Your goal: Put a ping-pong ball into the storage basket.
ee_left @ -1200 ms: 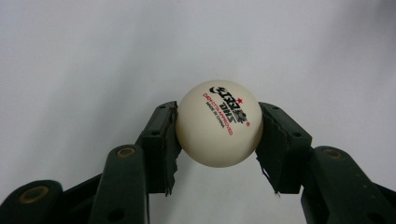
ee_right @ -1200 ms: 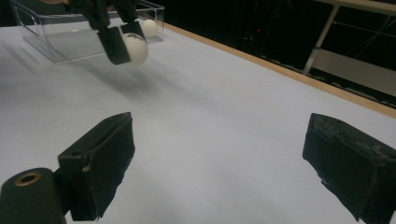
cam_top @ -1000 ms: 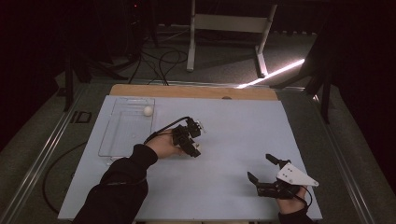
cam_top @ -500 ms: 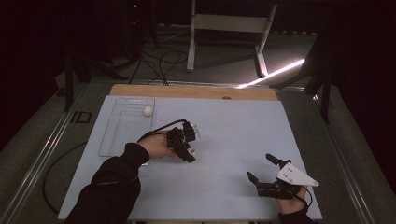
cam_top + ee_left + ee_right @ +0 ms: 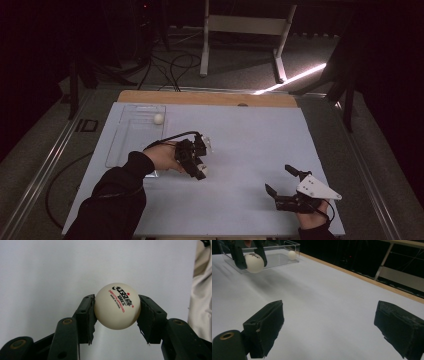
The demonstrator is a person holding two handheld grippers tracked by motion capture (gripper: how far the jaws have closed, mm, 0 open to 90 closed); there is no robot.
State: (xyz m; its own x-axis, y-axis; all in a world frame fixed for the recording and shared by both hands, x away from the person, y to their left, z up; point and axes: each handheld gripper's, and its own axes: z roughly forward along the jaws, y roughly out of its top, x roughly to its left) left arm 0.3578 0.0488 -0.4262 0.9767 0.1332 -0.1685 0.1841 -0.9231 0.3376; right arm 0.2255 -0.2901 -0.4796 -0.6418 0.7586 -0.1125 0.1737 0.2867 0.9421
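Note:
A white ping-pong ball (image 5: 117,306) with black and red print sits pinched between the two black jaws of my left gripper (image 5: 117,312), a little above the white table. From above, that ball (image 5: 202,171) shows at the tip of the left gripper (image 5: 200,167), left of the table's middle. The held ball (image 5: 254,262) also appears far off in the right gripper view. A second white ball (image 5: 158,118) lies inside a clear tray (image 5: 125,145) at the back left. My right gripper (image 5: 281,181) stands open near the front right, nothing between its jaws.
The white sheet covers the table (image 5: 250,140), with a wooden strip (image 5: 210,99) along its far edge. The clear tray's walls (image 5: 294,250) rise beside the left hand. Dark floor, cables and a metal stand (image 5: 240,30) lie beyond the table.
My left gripper has drawn back toward the person and turned downward with the ball in it. The right gripper has stayed where it was.

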